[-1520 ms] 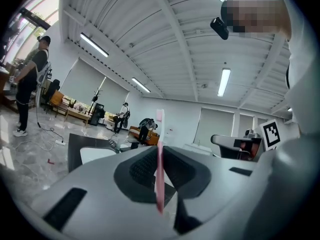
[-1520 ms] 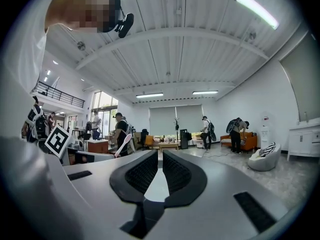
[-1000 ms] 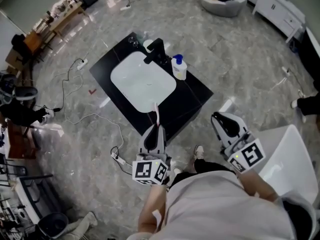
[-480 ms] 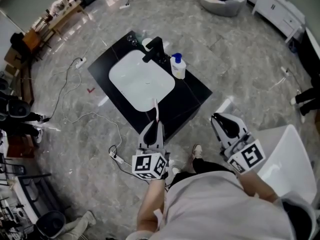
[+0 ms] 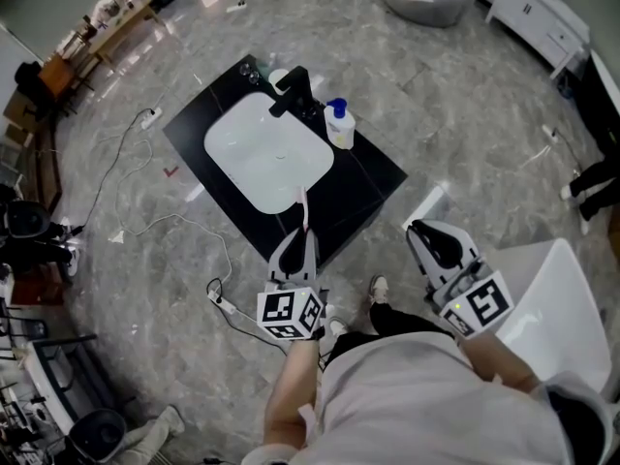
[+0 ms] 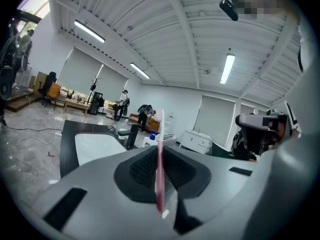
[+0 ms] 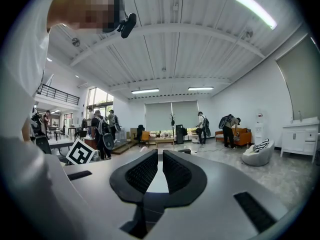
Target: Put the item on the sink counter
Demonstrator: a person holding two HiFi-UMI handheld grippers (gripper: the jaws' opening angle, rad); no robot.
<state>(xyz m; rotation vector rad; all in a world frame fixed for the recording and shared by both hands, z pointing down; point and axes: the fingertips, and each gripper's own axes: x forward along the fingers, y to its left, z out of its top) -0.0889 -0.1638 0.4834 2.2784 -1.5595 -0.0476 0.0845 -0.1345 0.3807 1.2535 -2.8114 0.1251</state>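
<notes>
- Change over the last second is slight: the sink counter (image 5: 363, 177) has slid a little toward the far left of the head view. The left gripper (image 5: 300, 240) sits at much the same spot by the counter's near edge.
- Judged from that, the person is closing in slowly on the counter. The placing itself has not begun.
- Left jaws are clamped on a pink item (image 5: 305, 211), a thin stick with a paler tip that looks like a toothbrush. It stands upright out of the pads and points toward the far side.
- In the head view its tip overlaps the near rim of the white basin (image 5: 266, 153). The left gripper view shows the counter lower down and ahead to the left, so the item is held in the air, not resting on anything.
- Right gripper (image 5: 433, 235) hangs to the right, well apart from the counter. Its jaws are nearly together, with only a thin slit between the pads and nothing in it.
- On the counter's far side stand a black faucet (image 5: 294, 90) and, just right of it, a soap bottle (image 5: 338, 126) with a blue pump. The bare black surface right of the basin looks like the likeliest landing place.
- Writing: none can be read. The cubes on both grippers carry only black-and-white square markers, and any label on the soap bottle is too small to make out.
</notes>
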